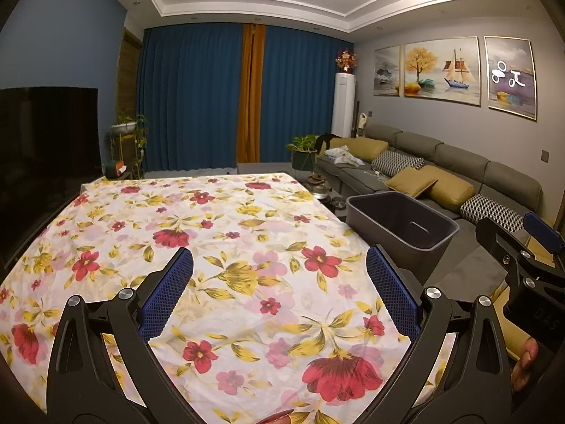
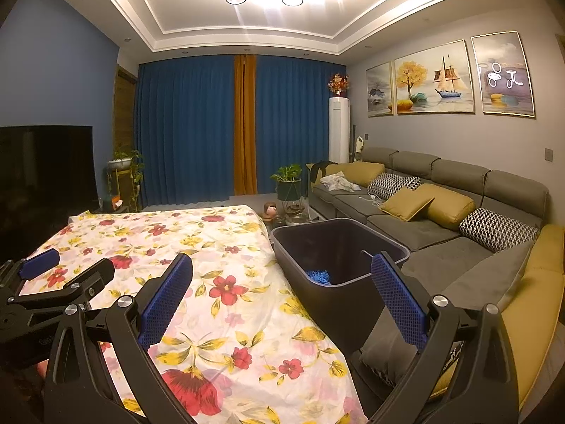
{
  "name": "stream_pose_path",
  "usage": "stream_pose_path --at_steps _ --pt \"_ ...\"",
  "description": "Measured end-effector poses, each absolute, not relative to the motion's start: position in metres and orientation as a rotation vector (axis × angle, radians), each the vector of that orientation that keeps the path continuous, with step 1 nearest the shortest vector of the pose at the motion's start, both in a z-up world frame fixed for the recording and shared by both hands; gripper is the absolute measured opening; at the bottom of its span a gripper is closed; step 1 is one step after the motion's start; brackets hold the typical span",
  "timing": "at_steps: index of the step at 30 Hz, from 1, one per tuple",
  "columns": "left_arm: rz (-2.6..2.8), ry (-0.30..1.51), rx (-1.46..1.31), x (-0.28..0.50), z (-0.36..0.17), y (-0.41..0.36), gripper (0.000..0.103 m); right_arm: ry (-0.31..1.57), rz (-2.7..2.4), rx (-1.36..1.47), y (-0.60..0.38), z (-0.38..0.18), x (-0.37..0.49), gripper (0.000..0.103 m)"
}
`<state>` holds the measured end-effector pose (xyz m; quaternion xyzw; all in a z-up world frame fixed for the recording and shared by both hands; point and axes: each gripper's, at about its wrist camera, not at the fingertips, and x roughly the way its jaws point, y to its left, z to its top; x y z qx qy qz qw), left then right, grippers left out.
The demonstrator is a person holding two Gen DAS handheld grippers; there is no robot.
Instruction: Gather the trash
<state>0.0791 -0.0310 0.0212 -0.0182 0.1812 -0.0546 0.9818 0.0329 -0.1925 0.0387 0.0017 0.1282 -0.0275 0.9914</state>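
A dark grey bin (image 1: 381, 217) stands off the right edge of the table, between it and the sofa. In the right wrist view the bin (image 2: 328, 243) holds a crumpled blue item (image 2: 319, 277) at its bottom. My left gripper (image 1: 279, 261) hovers open over the flowered tablecloth (image 1: 219, 219), with nothing between its blue pads. My right gripper (image 2: 281, 265) is open too and empty, straddling the table's right edge and the bin's near wall. Each gripper shows in the other's view: the right gripper (image 1: 512, 233) at far right, the left gripper (image 2: 70, 265) at far left. No loose trash shows on the cloth.
A grey sofa (image 2: 423, 233) with yellow and patterned cushions runs along the right wall. A dark television (image 1: 46, 134) stands to the left of the table. Potted plants (image 2: 289, 180), a small glass side table and blue curtains are beyond the far edge.
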Motion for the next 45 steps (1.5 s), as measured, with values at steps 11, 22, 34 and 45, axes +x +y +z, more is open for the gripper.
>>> stream_pose_path --at_steps 11,22,34,45 --pt "-0.110 0.361 -0.038 0.0783 0.0209 -0.0319 0.097 0.258 -0.059 0.006 -0.1919 0.0387 0.0335 0.097" --pt "-0.112 0.361 -0.037 0.0787 0.0210 -0.0311 0.097 0.260 -0.060 0.010 -0.1925 0.0389 0.0329 0.097" --pt "-0.112 0.361 -0.038 0.0787 0.0207 -0.0309 0.097 0.260 -0.060 0.010 -0.1930 0.0384 0.0328 0.097" --pt "-0.119 0.325 -0.002 0.0736 0.0233 -0.0379 0.082 0.260 -0.062 0.013 -0.1936 0.0387 0.0322 0.097"
